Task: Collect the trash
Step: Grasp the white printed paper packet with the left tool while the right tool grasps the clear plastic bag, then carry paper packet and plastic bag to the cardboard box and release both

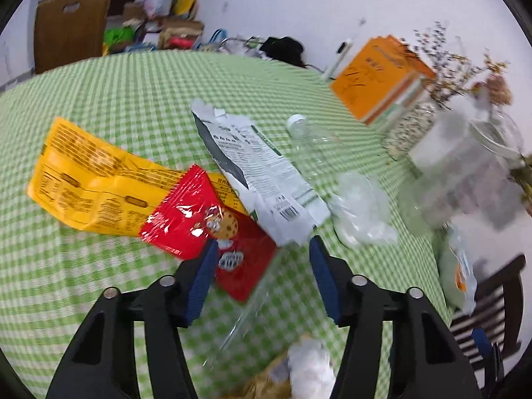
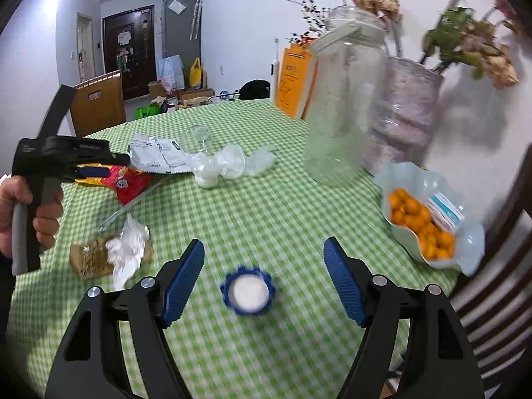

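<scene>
On the green checked tablecloth lie a yellow wrapper, a red snack wrapper, a grey-white pouch, a clear bottle and crumpled clear plastic. My left gripper stands open just above the red wrapper's near corner, with its left pad over the wrapper. A white tissue on a brown packet lies below it. My right gripper is open above a blue bottle cap, which is blurred. The tissue lies to the cap's left.
A tall glass jar, a vase of dried flowers and a bowl of small orange fruit stand at the right. An orange box stands at the back. A dark chair is at the table's right edge.
</scene>
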`<state>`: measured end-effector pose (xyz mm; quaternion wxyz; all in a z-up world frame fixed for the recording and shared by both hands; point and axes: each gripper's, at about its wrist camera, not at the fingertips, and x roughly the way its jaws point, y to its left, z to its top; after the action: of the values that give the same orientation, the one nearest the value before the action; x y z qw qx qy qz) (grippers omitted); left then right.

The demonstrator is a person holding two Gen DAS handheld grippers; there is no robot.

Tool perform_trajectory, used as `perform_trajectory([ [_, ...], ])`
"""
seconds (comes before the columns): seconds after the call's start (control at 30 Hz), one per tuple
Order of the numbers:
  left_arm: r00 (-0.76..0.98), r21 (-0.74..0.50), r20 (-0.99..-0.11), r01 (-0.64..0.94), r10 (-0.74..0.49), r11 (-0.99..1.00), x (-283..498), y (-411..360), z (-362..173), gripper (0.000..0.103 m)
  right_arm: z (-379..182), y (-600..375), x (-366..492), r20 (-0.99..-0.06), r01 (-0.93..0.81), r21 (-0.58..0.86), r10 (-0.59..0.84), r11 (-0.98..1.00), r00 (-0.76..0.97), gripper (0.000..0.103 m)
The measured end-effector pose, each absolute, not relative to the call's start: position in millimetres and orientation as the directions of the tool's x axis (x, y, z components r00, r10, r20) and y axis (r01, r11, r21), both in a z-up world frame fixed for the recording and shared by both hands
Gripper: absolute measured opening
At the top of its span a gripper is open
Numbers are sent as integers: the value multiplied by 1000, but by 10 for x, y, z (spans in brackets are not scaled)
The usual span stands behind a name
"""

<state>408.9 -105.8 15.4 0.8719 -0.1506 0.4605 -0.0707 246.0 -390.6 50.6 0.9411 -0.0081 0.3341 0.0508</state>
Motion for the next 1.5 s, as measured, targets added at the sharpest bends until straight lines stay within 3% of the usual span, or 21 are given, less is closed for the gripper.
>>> perform_trajectory([
  [0.07, 569, -316, -783, -11, -253, 949, 4150, -1110, 131, 41, 481, -3854, 2617, -635, -118, 26, 108, 993, 765, 72],
  [0.17, 579, -275, -785, -11, -218, 961, 4235, -1179, 52, 19, 430, -3774, 2863, -647, -147, 61, 152, 987, 747, 72],
  [0.33, 618, -281, -754, 6, -225, 960, 4196, -1146, 58, 8, 361, -3644, 3391, -665, -190, 184, 264, 964, 699, 72],
  [0.5, 657, -377, -704, -22, -271, 926, 4158, -847, 312, 7, 304, -3535, 3887, -667, -191, 222, 292, 956, 685, 72],
  [0.63, 697, -415, -659, -24, -282, 909, 4115, -635, 517, 7, 302, -3576, 4289, -672, -128, 191, 225, 973, 706, 72],
  [0.9, 714, -432, -643, -38, -278, 901, 4157, -463, 608, 7, -84, -3506, 5003, -795, -112, 75, 127, 991, 593, 72],
  [0.93, 713, -429, -646, -44, -273, 902, 4169, -447, 595, 7, -149, -3527, 5045, -808, -108, 101, 145, 989, 571, 69],
  [0.97, 712, -428, -648, -49, -268, 903, 4180, -433, 585, 7, -196, -3542, 5075, -814, -109, 135, 172, 985, 555, 58],
  [1.0, 711, -427, -651, -54, -265, 903, 4178, -421, 567, 7, -220, -3582, 5085, -807, -107, 183, 211, 977, 552, 55],
  [1.07, 707, -429, -654, -56, -267, 902, 4181, -408, 547, 7, -193, -3578, 5047, -807, -127, 185, 225, 974, 546, 23],
  [1.13, 705, -421, -659, -55, -264, 905, 4178, -426, 526, 7, -142, -3566, 4982, -810, -150, 207, 256, 967, 528, 7],
  [1.2, 703, -422, -659, -52, -267, 905, 4188, -453, 525, 7, -29, -3543, 4864, -805, -148, 121, 184, 982, 564, 5],
  [1.5, 721, -440, -625, -6, -301, 898, 4081, -544, 708, 6, 1016, -3957, 3772, -644, -114, 60, 126, 992, 755, 5],
])
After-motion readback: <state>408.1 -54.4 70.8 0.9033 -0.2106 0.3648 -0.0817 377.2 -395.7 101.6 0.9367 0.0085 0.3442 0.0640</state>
